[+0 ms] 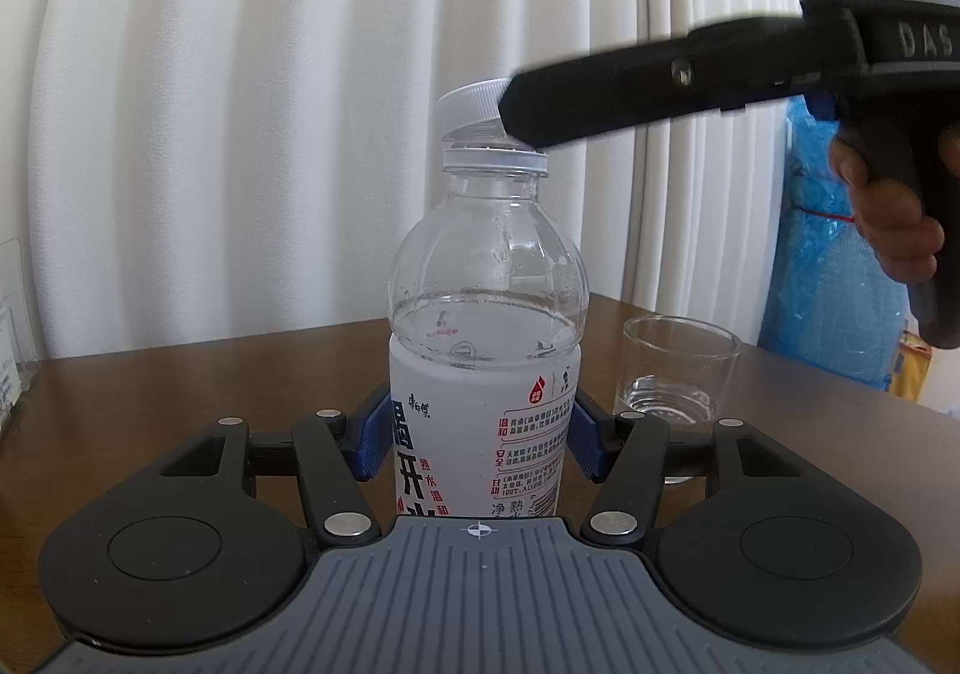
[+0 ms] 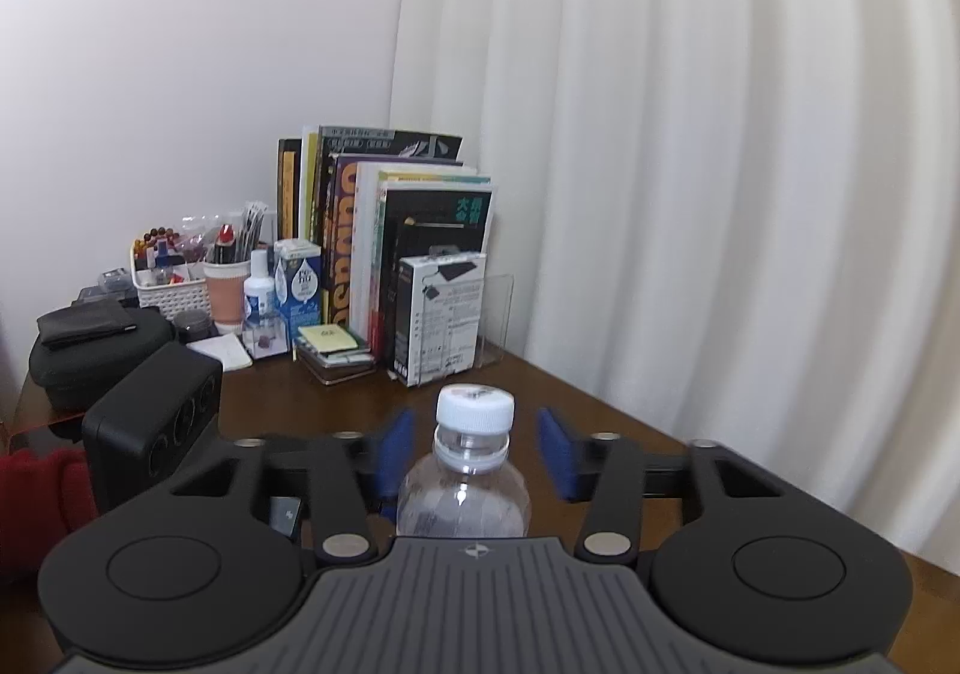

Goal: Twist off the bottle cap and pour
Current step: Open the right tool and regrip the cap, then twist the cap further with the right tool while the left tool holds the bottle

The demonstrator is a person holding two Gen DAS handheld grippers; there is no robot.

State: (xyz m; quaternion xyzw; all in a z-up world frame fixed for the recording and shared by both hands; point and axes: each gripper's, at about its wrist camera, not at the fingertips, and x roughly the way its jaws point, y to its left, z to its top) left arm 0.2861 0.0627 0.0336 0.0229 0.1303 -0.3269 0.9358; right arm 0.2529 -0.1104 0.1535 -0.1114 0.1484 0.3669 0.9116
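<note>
Ribbed grey housing and black linkage arms fill the lower part of both wrist views. Beyond the housing in the left wrist view, the left gripper (image 1: 480, 434) is clamped on the bottle (image 1: 485, 314), with one blue pad (image 1: 375, 437) pressed against each side of the white label. The bottle stands upright on the brown table (image 1: 180, 392) and is partly filled with clear liquid, the level sitting just above the label. The white cap (image 1: 471, 107) sits tilted on the bottle neck, its left edge raised off the white collar ring (image 1: 495, 159). The right gripper (image 2: 477, 455) is level with the cap and its jaws stand apart; in the right wrist view the blue fingers (image 2: 396, 449) show a clear gap on either side of the cap and do not press on it. A clear glass (image 1: 678, 368) stands on the table just right of the bottle, apart from it, with a little liquid at the bottom. A hand (image 1: 888, 206) grasps the right gripper's handle. Books (image 2: 384, 242) stand at the far end of the table against the wall, beside the white curtain (image 2: 690, 194).
</note>
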